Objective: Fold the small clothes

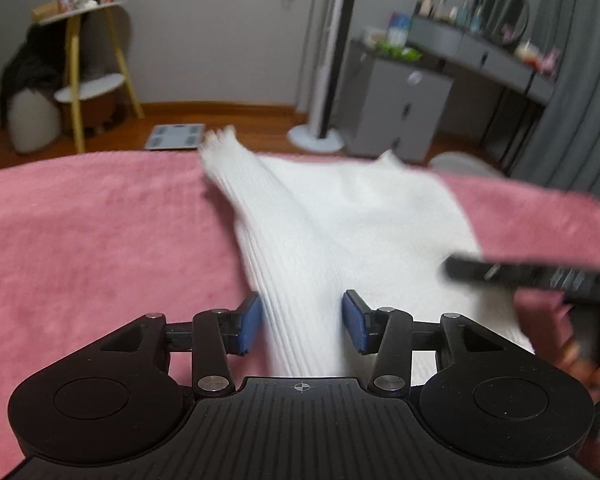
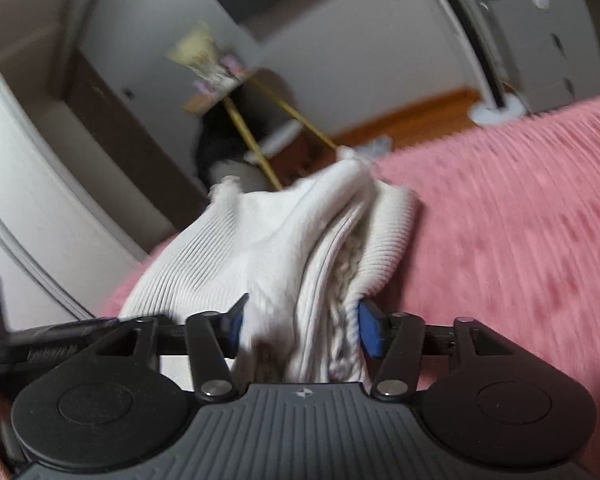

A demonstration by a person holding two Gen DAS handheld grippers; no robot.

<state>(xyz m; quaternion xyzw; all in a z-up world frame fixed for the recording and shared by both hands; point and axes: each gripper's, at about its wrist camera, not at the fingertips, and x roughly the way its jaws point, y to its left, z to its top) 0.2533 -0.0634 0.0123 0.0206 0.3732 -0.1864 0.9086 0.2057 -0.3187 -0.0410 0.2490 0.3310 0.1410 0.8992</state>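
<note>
left tongs [image 1: 302, 322]: the two blue pads [image 1: 250, 322] stand partly apart. a bunched fold of the white top runs between them. the left pad looks like it touches the cloth, but beside the right pad the picture is too blurry to tell if it presses. so i cannot tell if they pinch it.
right tongs [image 2: 300, 330]: the blue pads [image 2: 370, 334] sit on both sides of a thick bunch of the white top. the cloth fills the whole gap and the pads press on it, so these tongs are clamped on the top.
white top [image 1: 340, 220]: a ribbed white knit. in the left view it lies spread over the pink blanket, from the near tongs out to the far edge of the bed. in the right view [image 2: 292, 240] it is gathered into folds and lifted up off the blanket at the near end.
pink blanket [image 1: 80, 240]: fuzzy, covers the bed under the top.
other tongs in the left view: a dark blurry bar on the right, near the top's right edge.
hand [image 1: 584, 360]: at the right edge of the left view, wrapped round the handle of the other tongs.
far room: a yellow shelf [image 1: 76, 72] on the left, a grey desk [image 1: 480, 56] on the right, a scale [image 1: 176, 136] on the wood floor.
</note>
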